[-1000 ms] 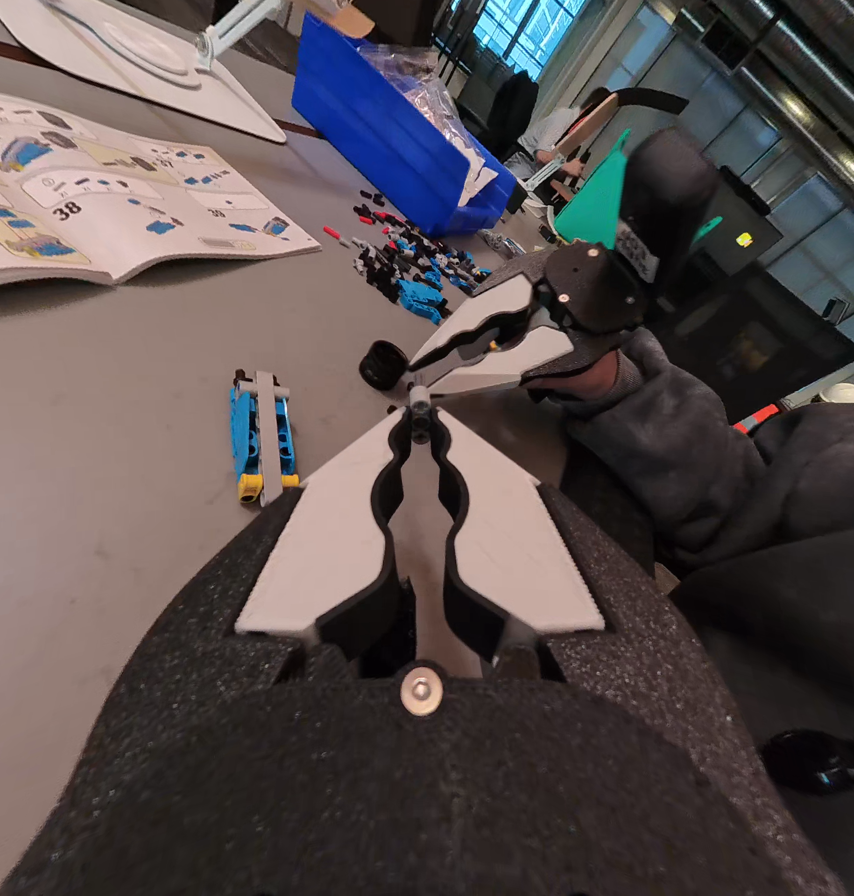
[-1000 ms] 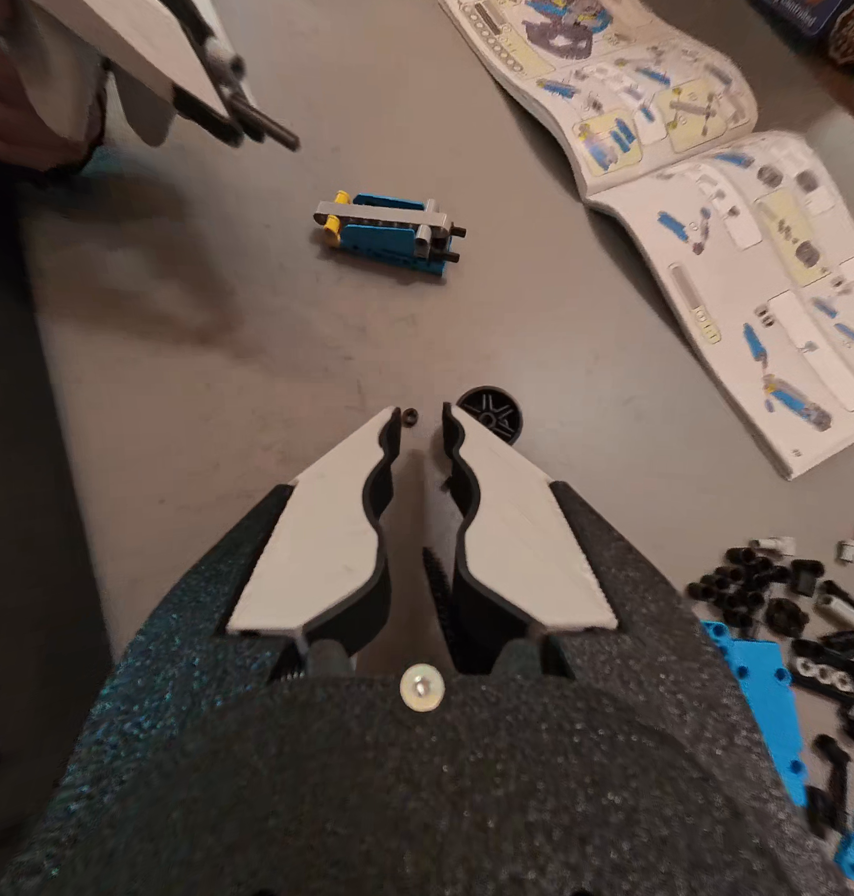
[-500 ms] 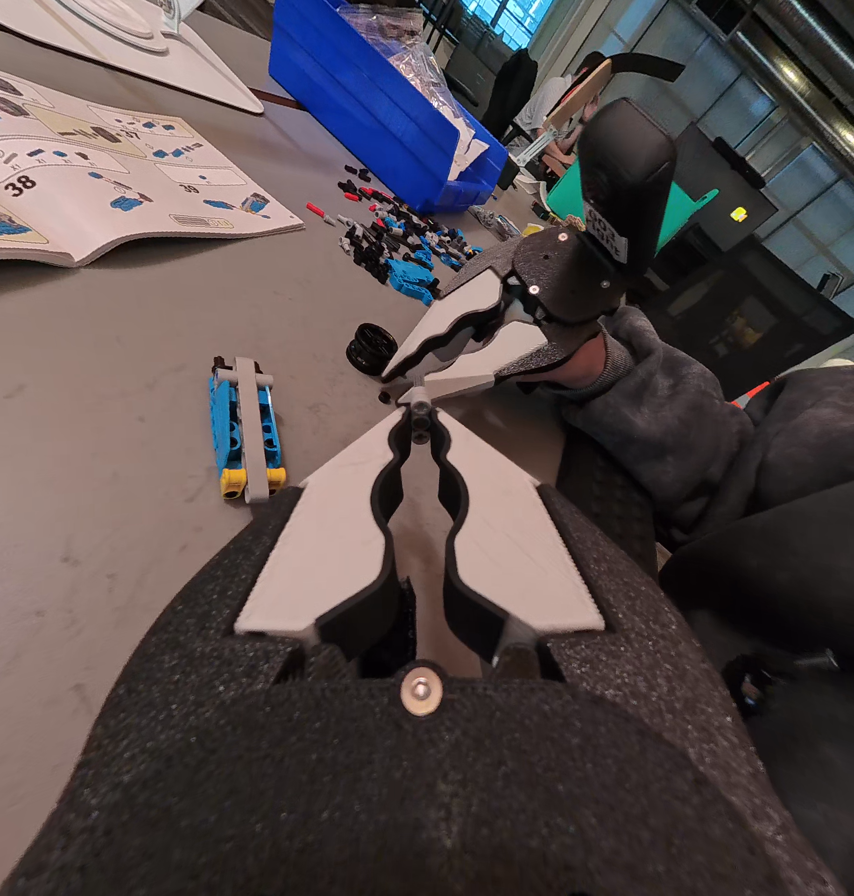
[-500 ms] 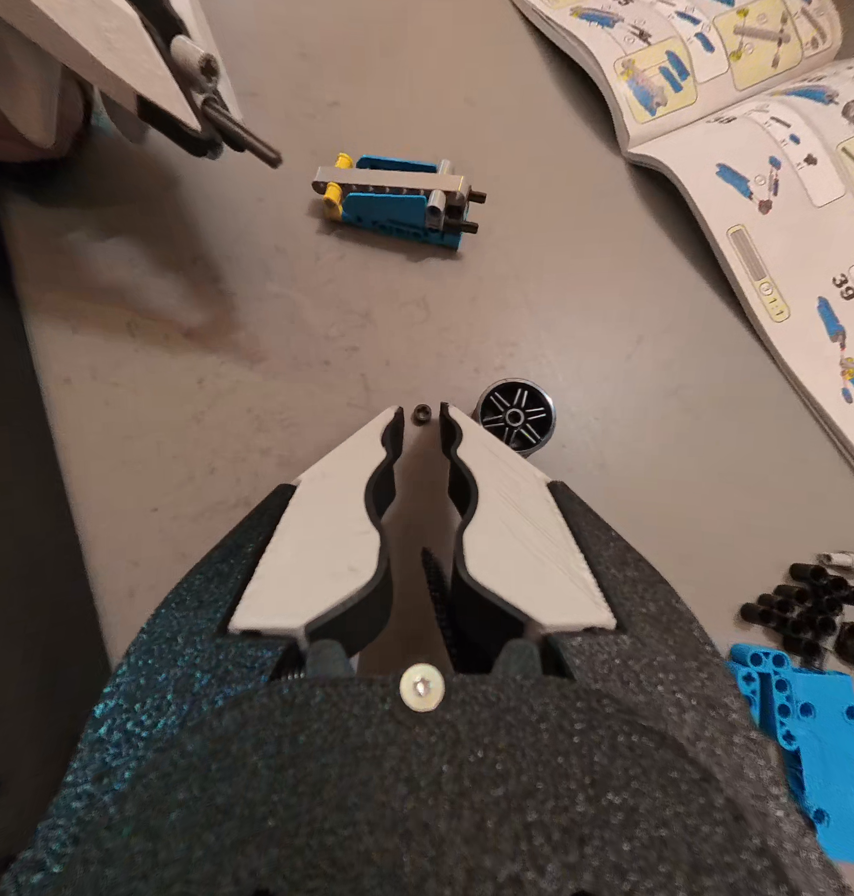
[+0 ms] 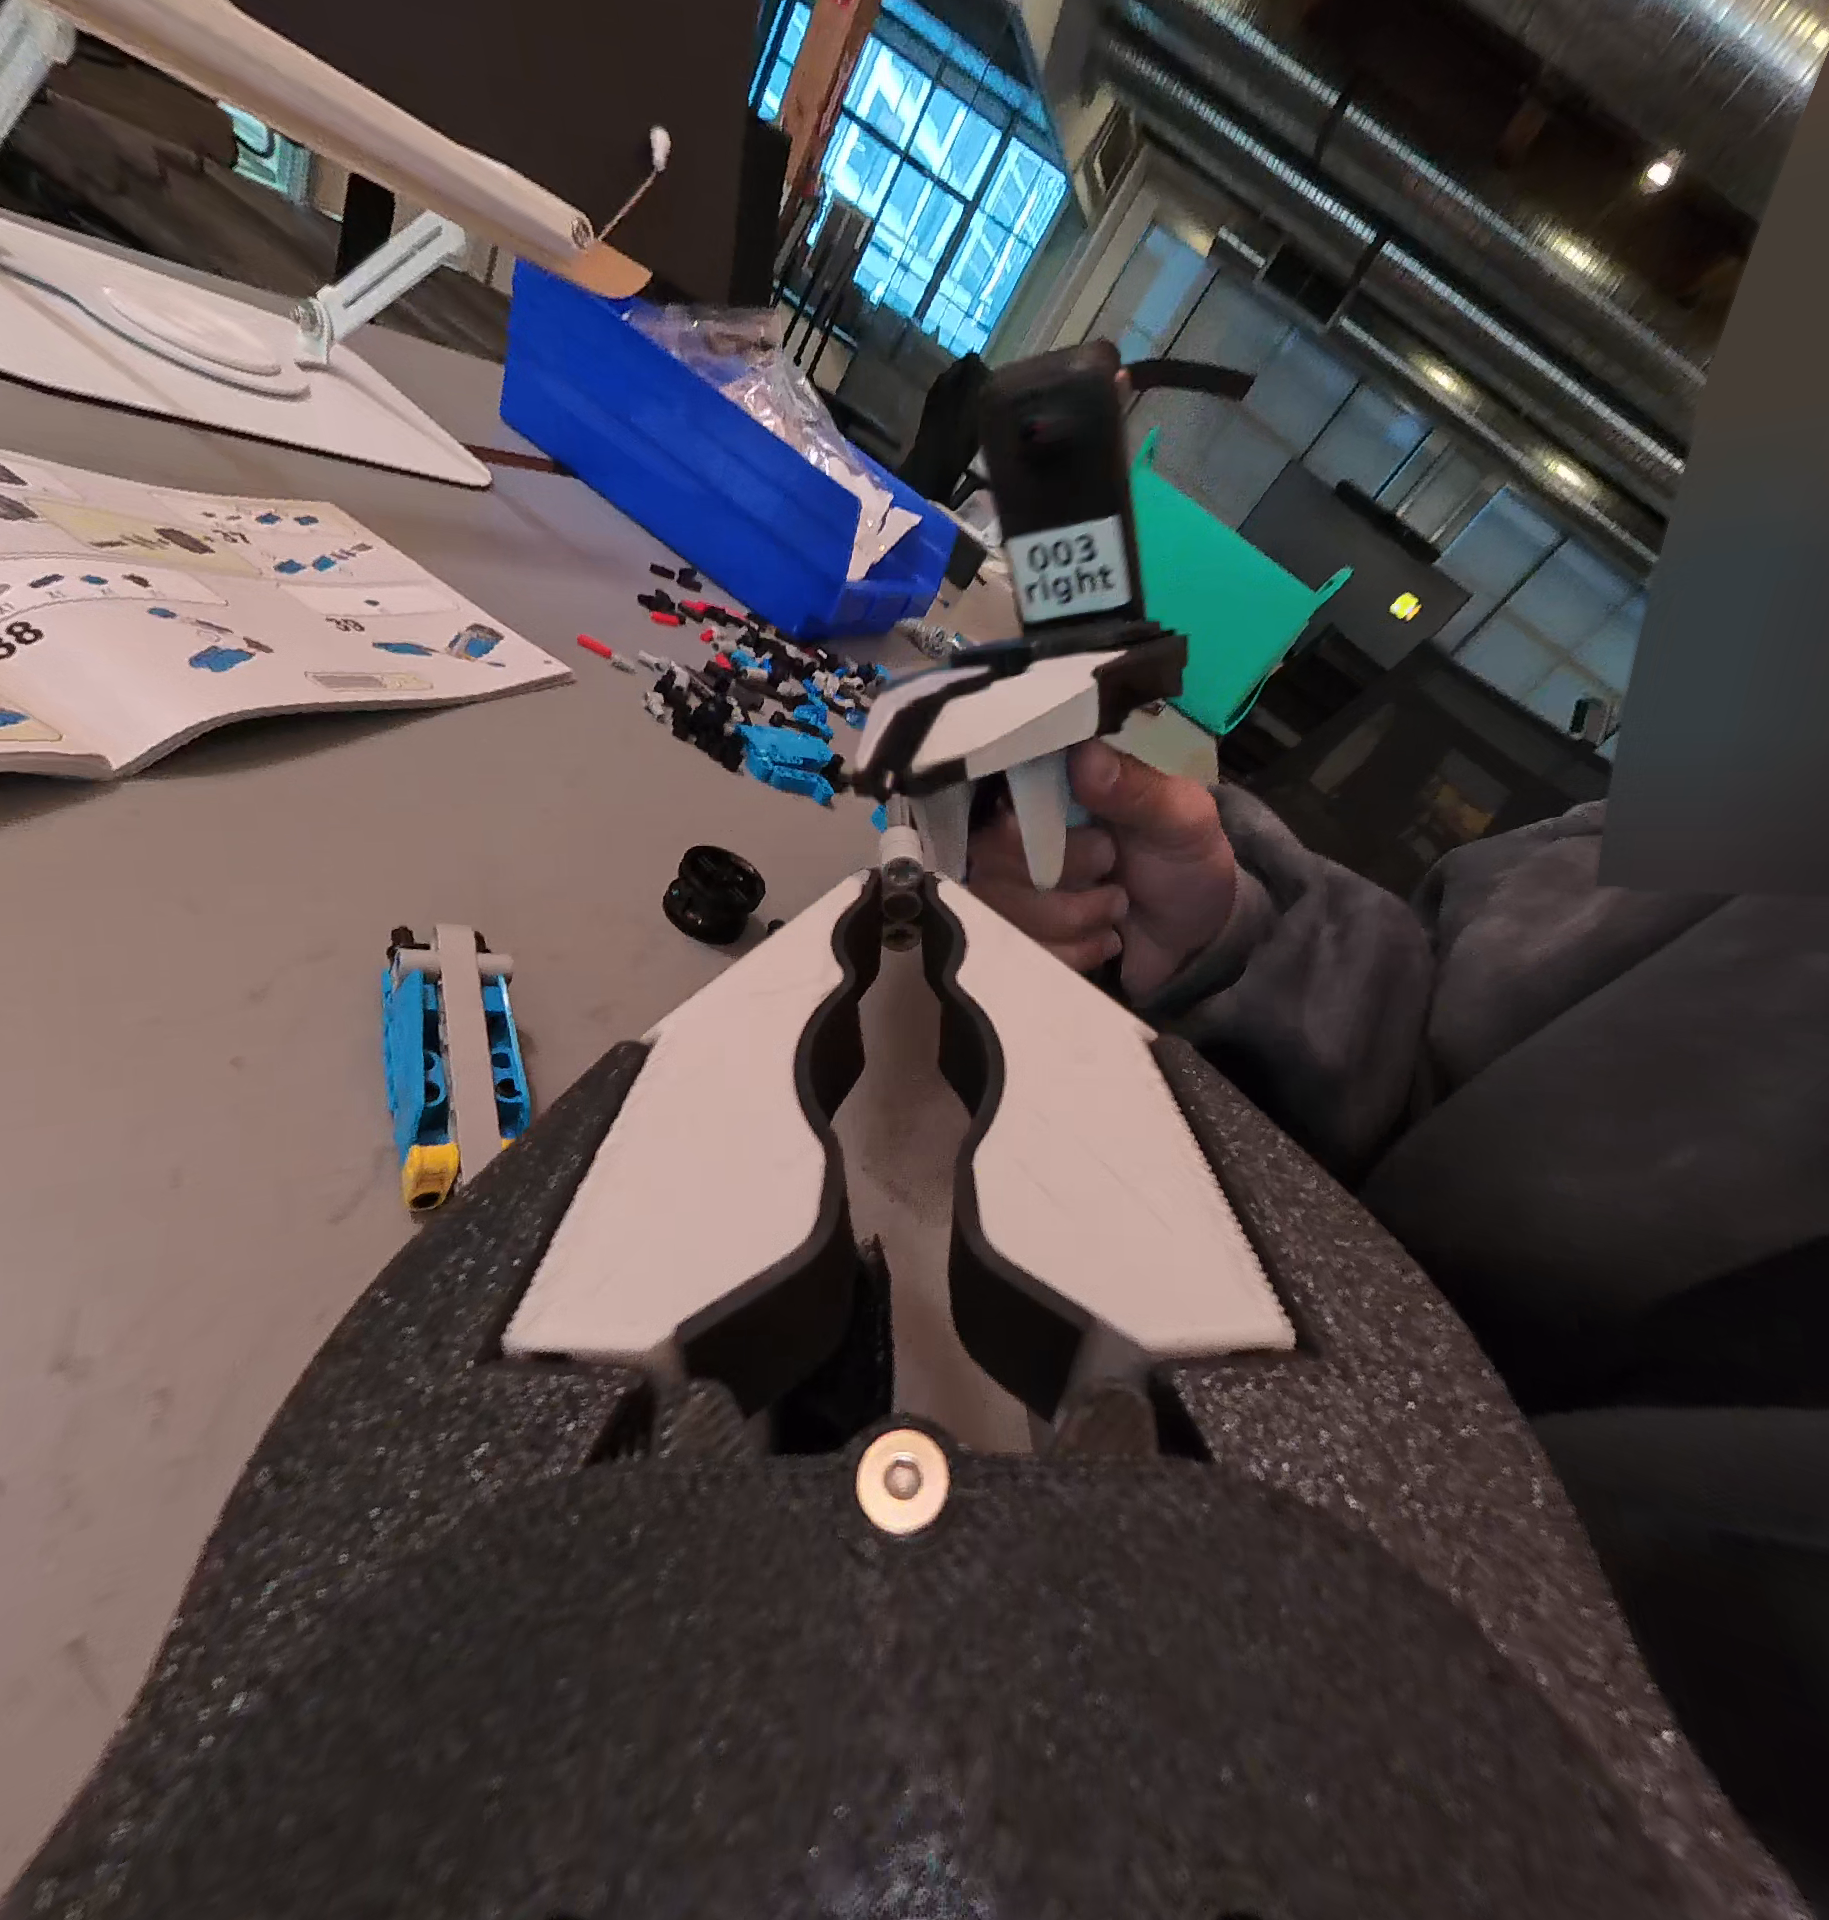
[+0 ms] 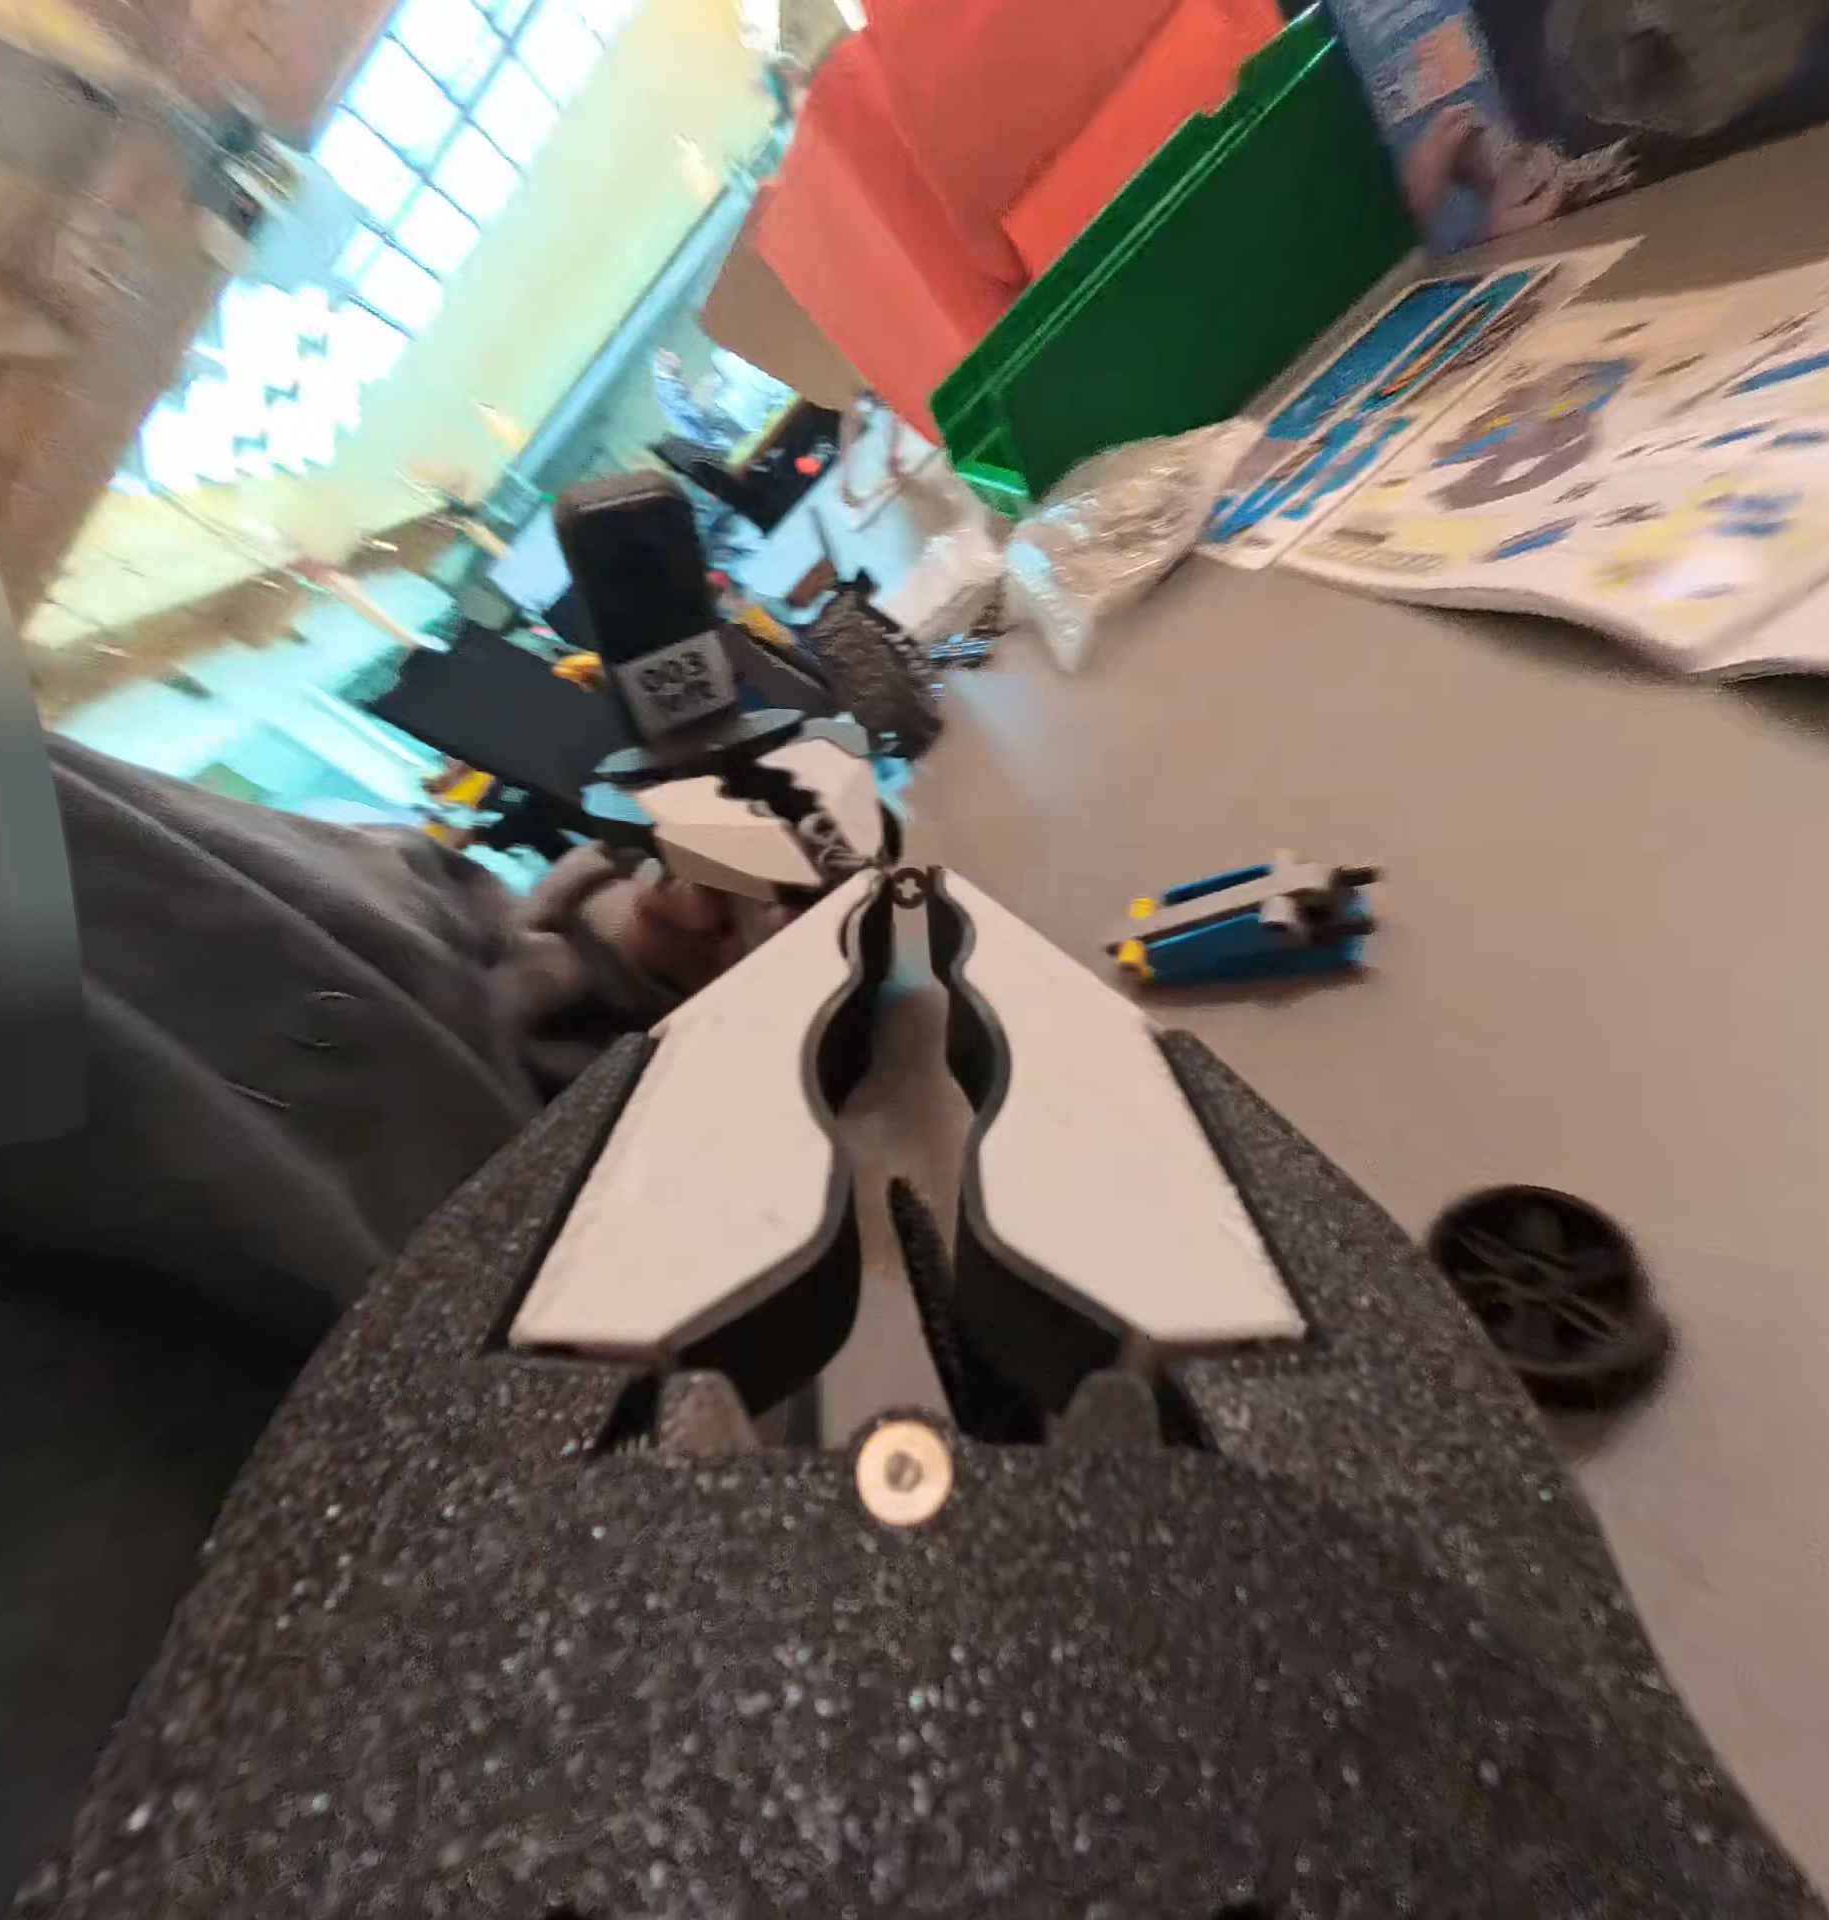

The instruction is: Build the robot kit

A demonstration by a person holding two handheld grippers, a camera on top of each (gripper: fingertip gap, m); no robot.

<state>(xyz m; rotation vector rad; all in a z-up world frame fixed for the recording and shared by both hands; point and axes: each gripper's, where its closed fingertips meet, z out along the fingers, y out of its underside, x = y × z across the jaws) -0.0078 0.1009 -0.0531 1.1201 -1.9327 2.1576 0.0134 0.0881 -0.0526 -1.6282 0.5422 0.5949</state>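
Left wrist view: the left gripper point(image 5: 902, 906) is pinching a small grey and black axle piece point(image 5: 899, 871) between its nearly closed fingertips, above the grey table point(image 5: 214, 1039). The right gripper point(image 5: 868, 774) is hanging just beyond that piece, a hand point(image 5: 1128, 873) squeezing its handle, its tips drawn narrow and almost meeting the piece's far end; whether they touch I cannot tell. A black wheel point(image 5: 712, 894) is lying on the table just left of the tips, and a blue, grey and yellow brick assembly point(image 5: 451, 1060) is lying nearer the left edge. Farther back, loose small parts point(image 5: 754, 696) are sitting before a blue bin point(image 5: 702, 468), with an open instruction booklet point(image 5: 214, 623) toward the far left.

Right wrist view, blurred: the right gripper point(image 6: 905, 891) is clasping a tiny black bush point(image 6: 906, 889) in its narrow tips. The left gripper point(image 6: 868, 847) is facing it tip to tip. The assembly point(image 6: 1253, 925) is lying to the right, the wheel point(image 6: 1549, 1309) nearer the camera, and a green bin point(image 6: 1180, 301) is standing at the table's far side.
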